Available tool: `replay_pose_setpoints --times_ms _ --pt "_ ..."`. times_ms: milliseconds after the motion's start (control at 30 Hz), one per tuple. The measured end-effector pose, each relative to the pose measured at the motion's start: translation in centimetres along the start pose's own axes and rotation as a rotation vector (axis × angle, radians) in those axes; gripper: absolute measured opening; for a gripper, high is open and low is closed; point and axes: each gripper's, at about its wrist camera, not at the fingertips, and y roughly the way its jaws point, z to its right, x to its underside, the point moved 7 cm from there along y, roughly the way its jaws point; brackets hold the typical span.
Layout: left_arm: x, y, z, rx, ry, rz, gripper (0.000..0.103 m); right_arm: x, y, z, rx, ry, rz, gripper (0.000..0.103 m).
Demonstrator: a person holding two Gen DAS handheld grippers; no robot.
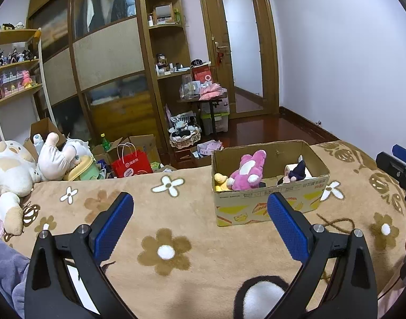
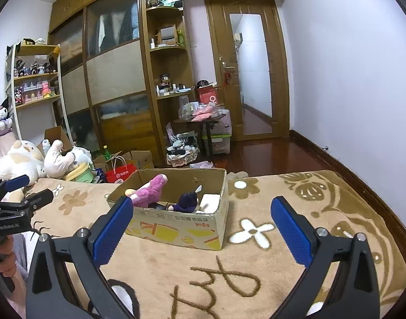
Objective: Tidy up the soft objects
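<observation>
Plush toys were the job, yet the left gripper [image 1: 200, 207] and right gripper [image 2: 203, 212] both hung wide open and empty above the blanket [image 1: 176, 279]. Ahead, the cardboard box [image 1: 269, 199] already held a pink plush [image 1: 248, 171] and a dark plush [image 2: 187, 202]. White plushies [image 1: 14, 170] remained at the far left. Bare blanket lay between; the bed's edge ran just behind the box.
</observation>
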Motion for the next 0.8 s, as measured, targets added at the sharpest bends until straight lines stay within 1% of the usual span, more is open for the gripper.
replay_pose_setpoints --times_ms 467,800 --pt "0.21 0.22 0.04 0.011 -0.002 -0.003 0.1 0.5 0.17 -0.14 0.006 -0.008 -0.003 0.103" --pt "0.36 0.19 0.0 0.006 0.004 -0.002 0.1 0.83 0.24 -0.18 0.004 -0.008 -0.009 0.103"
